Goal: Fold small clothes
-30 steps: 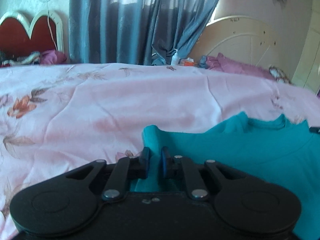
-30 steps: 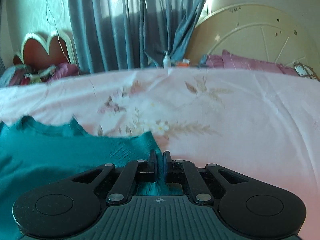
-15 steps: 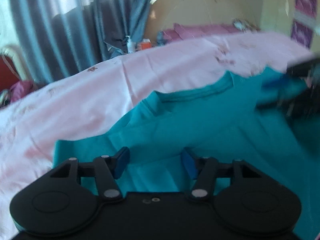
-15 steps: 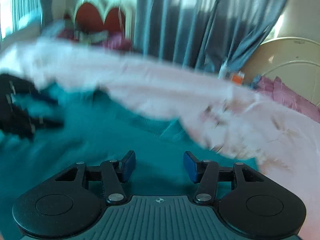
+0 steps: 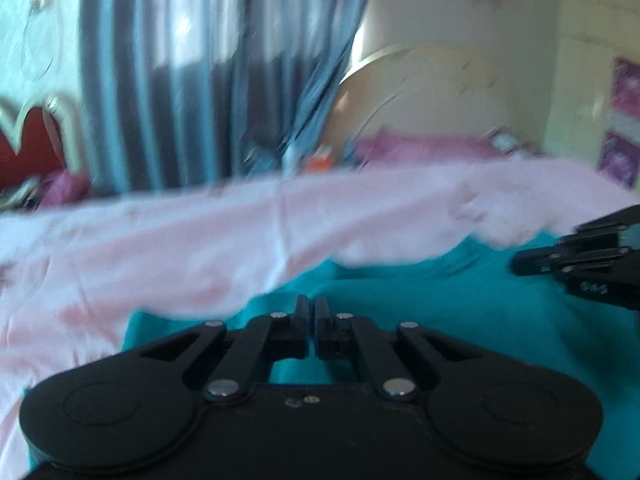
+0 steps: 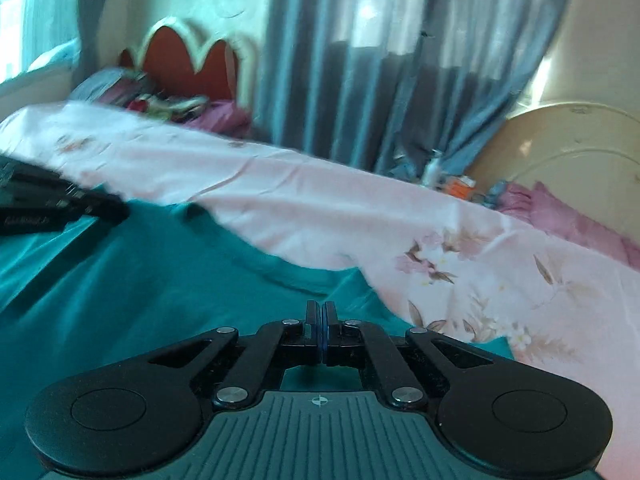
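Note:
A teal shirt (image 5: 440, 312) lies spread on a pink floral bedsheet (image 5: 200, 248); it also shows in the right wrist view (image 6: 160, 288). My left gripper (image 5: 311, 312) is shut over the shirt's left part; whether cloth is pinched is hidden. My right gripper (image 6: 321, 316) is shut over the shirt's right part near its edge. The right gripper shows at the right of the left wrist view (image 5: 580, 264), and the left gripper at the left of the right wrist view (image 6: 52, 204).
Grey-blue curtains (image 5: 208, 80) hang behind the bed. A cream headboard (image 6: 572, 168) and pink pillows (image 6: 568, 220) are at the right, a red headboard (image 6: 188, 64) with piled clothes at the left. Small bottles (image 6: 448, 180) stand at the bed's far edge.
Both grippers opened half a second ago and are shut again now, further in over the shirt. Both views have swung.

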Motion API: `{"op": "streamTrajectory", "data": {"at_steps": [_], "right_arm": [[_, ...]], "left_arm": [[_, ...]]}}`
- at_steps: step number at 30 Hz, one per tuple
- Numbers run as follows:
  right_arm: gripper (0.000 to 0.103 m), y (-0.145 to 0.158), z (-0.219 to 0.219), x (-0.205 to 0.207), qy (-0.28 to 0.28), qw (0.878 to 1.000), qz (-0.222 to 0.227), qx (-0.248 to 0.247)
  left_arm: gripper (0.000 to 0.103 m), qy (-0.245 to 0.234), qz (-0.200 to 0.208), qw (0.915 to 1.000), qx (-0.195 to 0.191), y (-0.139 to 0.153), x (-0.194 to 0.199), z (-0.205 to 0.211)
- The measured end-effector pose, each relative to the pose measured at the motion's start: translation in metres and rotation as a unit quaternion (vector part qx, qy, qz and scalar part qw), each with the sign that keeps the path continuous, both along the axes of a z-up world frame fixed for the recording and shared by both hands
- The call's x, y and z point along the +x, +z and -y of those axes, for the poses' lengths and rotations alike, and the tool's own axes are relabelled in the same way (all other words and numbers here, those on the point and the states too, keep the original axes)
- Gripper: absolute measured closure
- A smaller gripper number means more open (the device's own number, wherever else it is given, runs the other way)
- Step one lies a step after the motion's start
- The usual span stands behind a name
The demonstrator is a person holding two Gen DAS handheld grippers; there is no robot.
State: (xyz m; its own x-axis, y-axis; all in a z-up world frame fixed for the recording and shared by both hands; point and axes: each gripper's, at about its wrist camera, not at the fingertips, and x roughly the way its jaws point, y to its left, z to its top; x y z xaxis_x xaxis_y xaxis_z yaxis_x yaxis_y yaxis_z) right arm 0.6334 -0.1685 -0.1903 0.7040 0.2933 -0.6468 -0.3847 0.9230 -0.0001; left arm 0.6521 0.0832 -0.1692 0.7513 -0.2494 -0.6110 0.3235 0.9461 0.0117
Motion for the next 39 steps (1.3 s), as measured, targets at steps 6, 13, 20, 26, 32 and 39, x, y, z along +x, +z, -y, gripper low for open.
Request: {"op": "streamTrajectory", "data": {"at_steps": [6,13,20,26,32,39], "right_arm": [[0.103,-0.001,0.007,0.002,-0.008,1.000,0.000,0.013],[0.103,0.006,0.007,-0.002,-0.022,1.000,0.003,-0.004],[0.043,0.011,0.093,-0.007,-0.153,0.988,0.022,0.026],[0.089,0.007,0.100,0.000,-0.109,0.993,-0.024,0.026],[0.100,0.003,0.117,-0.002,-0.154,0.987,-0.016,0.034],[0.070,0.038,0.088,-0.030,-0.156,0.986,0.051,0.011]], "left_arm": [[0.081,-0.015,-0.023,0.9995,0.015,-0.009,0.011,-0.002],[0.039,-0.001,0.008,0.9996,0.026,0.001,-0.005,-0.031],[0.045,0.058,0.000,0.9983,0.001,0.002,-0.006,-0.077],[0.086,0.056,-0.021,0.9981,0.016,-0.004,0.007,-0.071],[0.097,0.115,-0.016,0.9929,-0.025,-0.011,0.011,-0.096],[0.036,0.106,0.044,0.9930,0.030,0.026,-0.018,-0.072]]}}
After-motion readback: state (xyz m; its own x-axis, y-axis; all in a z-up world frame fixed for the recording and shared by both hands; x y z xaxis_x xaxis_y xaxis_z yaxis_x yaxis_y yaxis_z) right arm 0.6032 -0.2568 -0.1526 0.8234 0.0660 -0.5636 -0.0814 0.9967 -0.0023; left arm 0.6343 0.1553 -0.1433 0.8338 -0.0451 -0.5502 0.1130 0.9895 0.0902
